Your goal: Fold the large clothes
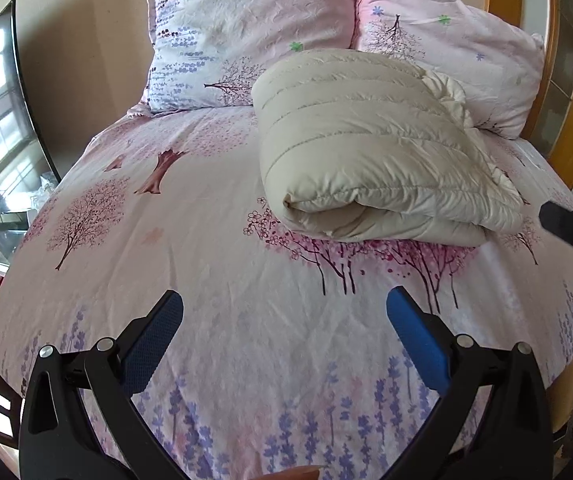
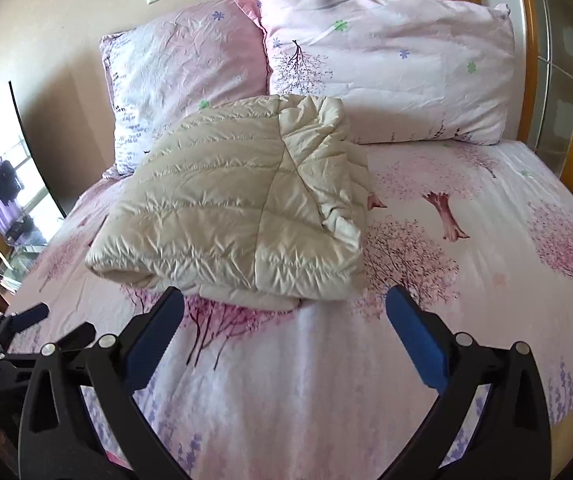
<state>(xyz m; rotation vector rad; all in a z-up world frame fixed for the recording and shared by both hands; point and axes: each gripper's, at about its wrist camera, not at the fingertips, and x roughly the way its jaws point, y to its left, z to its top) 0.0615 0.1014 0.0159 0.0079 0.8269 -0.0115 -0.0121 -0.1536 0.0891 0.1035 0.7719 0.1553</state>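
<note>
Cream quilted puffer jacket [image 2: 238, 204] sits folded into a bundle on the pink tree-print bedsheet [image 1: 214, 240], before the pillows. My left gripper [image 1: 284, 340] and right gripper [image 2: 284, 340] both gape, holding nothing. If tidying, I'd press loose edges flat, gently

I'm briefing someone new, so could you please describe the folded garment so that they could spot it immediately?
Start at the bed with its pink tree-print sheet. Just in front of the two floral pillows lies a cream quilted puffer jacket, folded into a thick bundle. It is the only plain, unpatterned, puffy item there.
</note>
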